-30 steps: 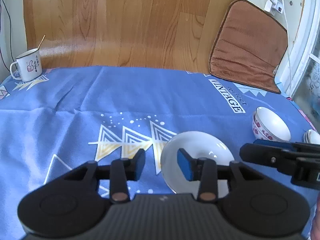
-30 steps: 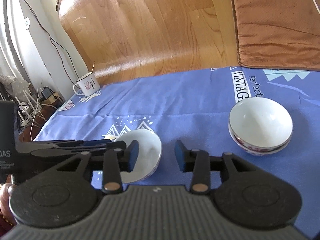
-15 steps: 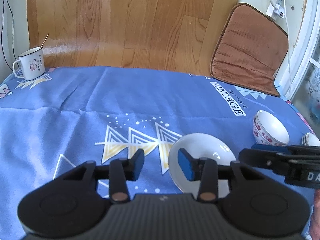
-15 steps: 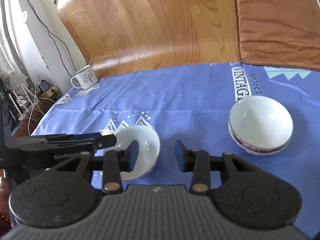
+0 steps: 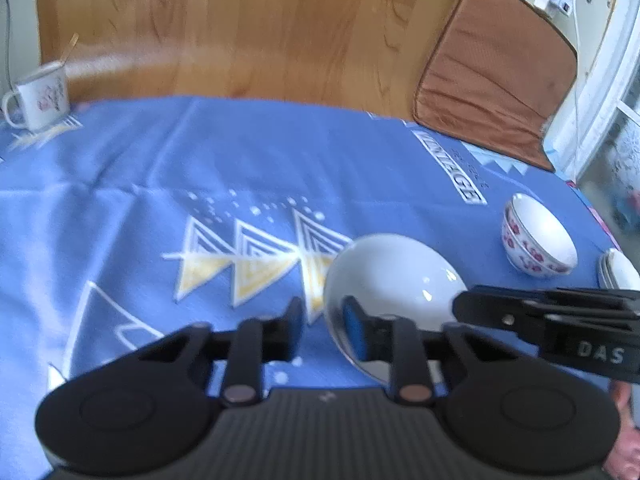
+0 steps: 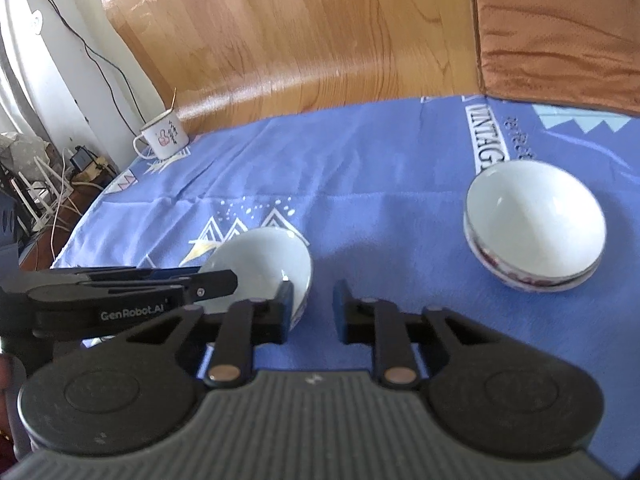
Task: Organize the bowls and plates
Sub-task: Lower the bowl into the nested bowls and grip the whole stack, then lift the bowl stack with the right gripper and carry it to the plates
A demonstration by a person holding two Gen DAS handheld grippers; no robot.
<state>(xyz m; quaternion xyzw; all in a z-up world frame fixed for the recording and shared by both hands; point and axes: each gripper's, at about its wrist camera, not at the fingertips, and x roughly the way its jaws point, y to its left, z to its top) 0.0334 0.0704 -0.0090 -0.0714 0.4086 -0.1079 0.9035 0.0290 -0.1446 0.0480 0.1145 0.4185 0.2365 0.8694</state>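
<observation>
On the far side, wooden floor (image 5: pixel 260 28) beyond the table edge. Blue patterned tablecloth (image 5: pixel 240 168) across the whole table. Brown cushion (image 5: pixel 496 72) on the floor, far right, off the cloth.

Near centre of the cloth, close to the cameras: white plate (image 5: pixel 392 276), between the two grippers, one on each side of it.

Left gripper (image 5: pixel 324 320) on the plate's left rim. Jaws closing, now narrow, with the rim between them. Blue pad (image 5: pixel 354 332) inside the plate, other finger outside it over the cloth. Reads as clamped on the rim.

Right gripper (image 6: pixel 312 310) on the opposite rim. Jaws closing, also narrow, rim between them. Inner finger overlaps the plate's inside, outer finger over bare cloth just beside the rim. Cannot tell whether the outer pad presses the rim yet.

From each wrist view, other gripper coming in side-on, tip at the plate's edge.

Right of the plate, well apart: two stacked bowls (image 6: pixel 536 224), white inside, red floral band outside, upright. Further right, at frame edge: another white dish stack (image 5: pixel 620 276), mostly cut off.

Far left corner of the cloth: white mug (image 6: pixel 162 136), thin stick or handle poking out, well clear of both grippers.
</observation>
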